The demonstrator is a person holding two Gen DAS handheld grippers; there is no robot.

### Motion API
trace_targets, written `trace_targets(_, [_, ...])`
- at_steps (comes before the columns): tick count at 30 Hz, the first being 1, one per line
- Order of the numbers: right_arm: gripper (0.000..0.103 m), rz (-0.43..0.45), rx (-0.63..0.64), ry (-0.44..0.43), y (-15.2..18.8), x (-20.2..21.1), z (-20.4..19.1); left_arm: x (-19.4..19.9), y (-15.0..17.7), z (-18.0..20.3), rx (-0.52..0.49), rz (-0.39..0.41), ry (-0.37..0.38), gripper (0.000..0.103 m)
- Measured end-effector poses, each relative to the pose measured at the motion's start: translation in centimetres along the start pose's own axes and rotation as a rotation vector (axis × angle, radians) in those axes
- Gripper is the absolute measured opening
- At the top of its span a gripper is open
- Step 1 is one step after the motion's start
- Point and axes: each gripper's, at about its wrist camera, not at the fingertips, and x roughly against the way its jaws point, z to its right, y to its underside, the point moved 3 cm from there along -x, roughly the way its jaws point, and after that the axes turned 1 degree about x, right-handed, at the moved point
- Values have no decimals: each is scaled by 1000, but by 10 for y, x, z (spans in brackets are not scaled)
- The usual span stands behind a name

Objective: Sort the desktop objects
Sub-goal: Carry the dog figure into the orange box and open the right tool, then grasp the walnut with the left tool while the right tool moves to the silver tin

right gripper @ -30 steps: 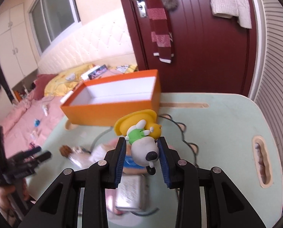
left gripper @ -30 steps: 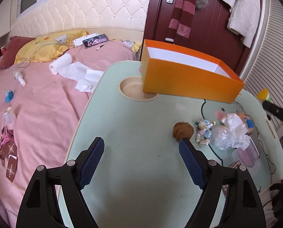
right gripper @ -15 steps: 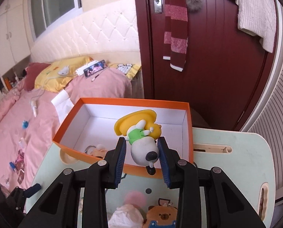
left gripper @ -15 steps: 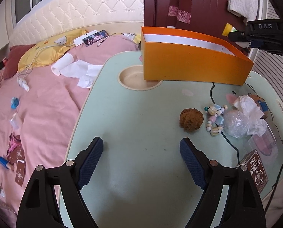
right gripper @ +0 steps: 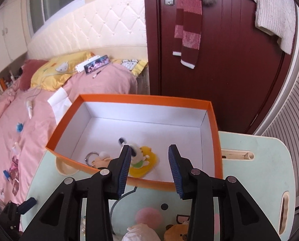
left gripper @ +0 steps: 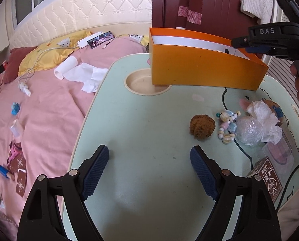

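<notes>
One pale green table, cartoon print on its top, a round cup recess at its far left corner.

One orange box, white inside, open-topped, standing at the far edge of the table and overlapping the recess. Two items lie on its floor: one Snoopy figure with a yellow hat — on its side, slightly blurred, near the front wall — and one small keyring charm just left of it.

Two hand-held grippers. Right gripper: fingers spread apart, nothing between the pads, hanging over the box's near wall with the figure showing beyond the left finger. Left gripper: fingers wide apart, holding nothing, low over bare tabletop at the near side.

Loose items on the table's right half, clustered:
- one brown fuzzy ball, leftmost;
- one bead string, pastel, just right of the ball;
- one clear plastic ball, touching the beads;
- one crumpled white tissue;
- one brown bear plush, partly under the tissue;
- one clear plastic case, nearer;
- one brown card box, nearest.
</notes>
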Motion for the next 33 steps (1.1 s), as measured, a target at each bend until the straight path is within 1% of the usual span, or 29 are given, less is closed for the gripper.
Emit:
trace_targets(1, [38,24,2,-4,-2,9,1,0,0,0,0,0,0,84])
trace_targets(3, [47,64,0,-24,-1,30,5,0,0,1,-2,0,-1,84])
trace_targets(5, [51,91,-4,-46,4,49,8,1,0,1,-2,0,0,84])
trace_targets(8, [51,109,4,-72,24,75,17,1,0,0,-2,0,1,84])
trace_targets(12, [51,135,31,-29,63,99,33,1,0,1,-3,1,0,84])
trace_targets(15, [51,129,22,-2,92,100,48,2,0,1,-3,0,7,84])
trace_targets(17, [51,113,-7,0,113,96,60,4,0,0,10,7,37,84])
trace_targets(19, [51,91,-62,-5,134,92,73,11,-2,0,21,40,72,84])
trace_targets(21, [51,57,-99,-15,145,89,82,18,-4,1,23,78,108,84])
trace_targets(23, [51,51,-133,-25,146,89,89,25,-6,5,15,118,151,83])
trace_targets(25, [51,59,-148,-21,144,90,92,27,-9,13,-11,132,170,84])
trace_targets(28, [51,68,-137,-7,144,91,93,15,-14,26,-37,93,160,83])
trace_targets(30, [51,64,-140,-10,145,90,93,10,-18,31,-40,81,159,77])
trace_targets(31, [51,61,-141,-13,145,90,93,7,-20,33,-39,77,158,72])
trace_targets(33, [51,54,-143,-18,147,89,95,3,-25,36,-37,70,155,72])
